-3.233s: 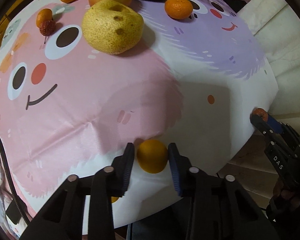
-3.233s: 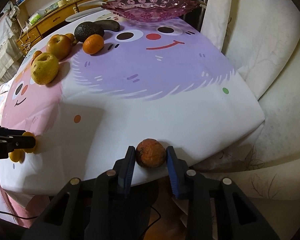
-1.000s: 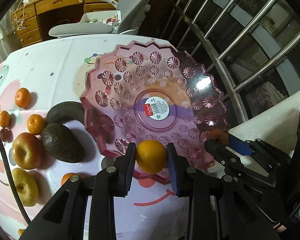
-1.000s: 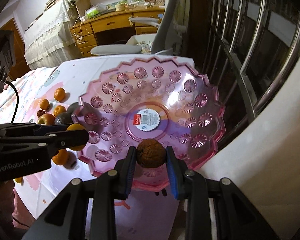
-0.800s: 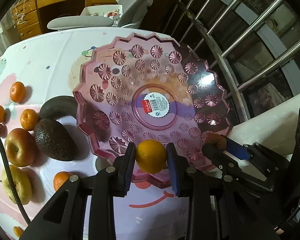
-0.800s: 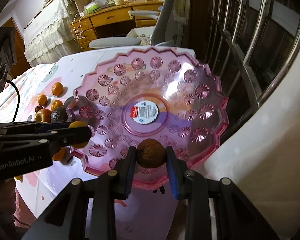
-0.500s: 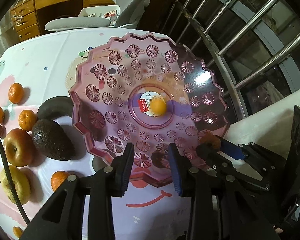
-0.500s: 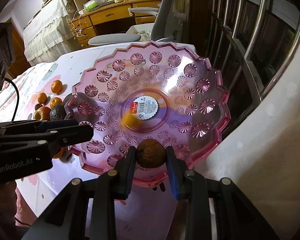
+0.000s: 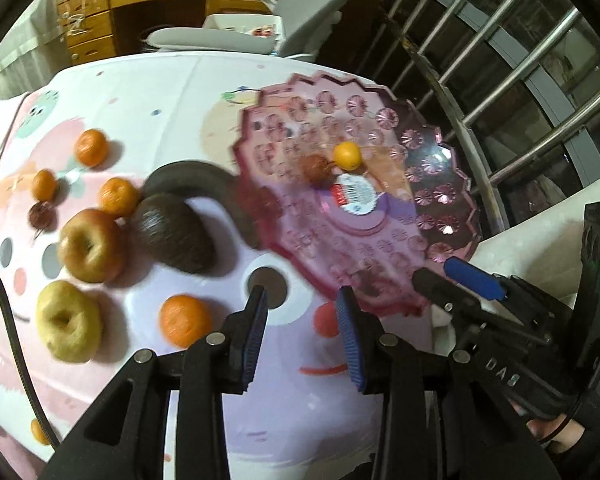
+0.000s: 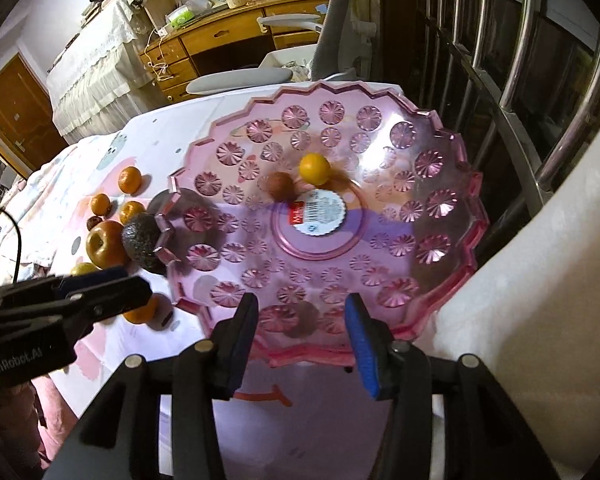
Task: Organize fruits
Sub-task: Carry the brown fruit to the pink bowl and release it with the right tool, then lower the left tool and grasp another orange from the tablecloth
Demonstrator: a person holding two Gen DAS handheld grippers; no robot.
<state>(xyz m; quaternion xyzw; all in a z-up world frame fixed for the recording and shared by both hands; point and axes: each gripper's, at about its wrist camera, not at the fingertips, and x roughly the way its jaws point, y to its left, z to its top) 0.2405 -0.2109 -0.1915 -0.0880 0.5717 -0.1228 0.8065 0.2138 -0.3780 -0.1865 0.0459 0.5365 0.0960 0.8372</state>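
Both grippers empty, two fruits in pink dish.
Left gripper (image 9: 302, 322) jaws wide over the bench; brown fruit (image 10: 281, 186) just beside orange (image 10: 314, 169) in dish (image 10: 452, 240); right gripper (image 10: 302, 338) jaws wide.

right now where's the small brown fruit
In the right wrist view the small brown fruit lies inside the pink plate, left of centre, beside the yellow-orange fruit and just above the plate's round sticker.
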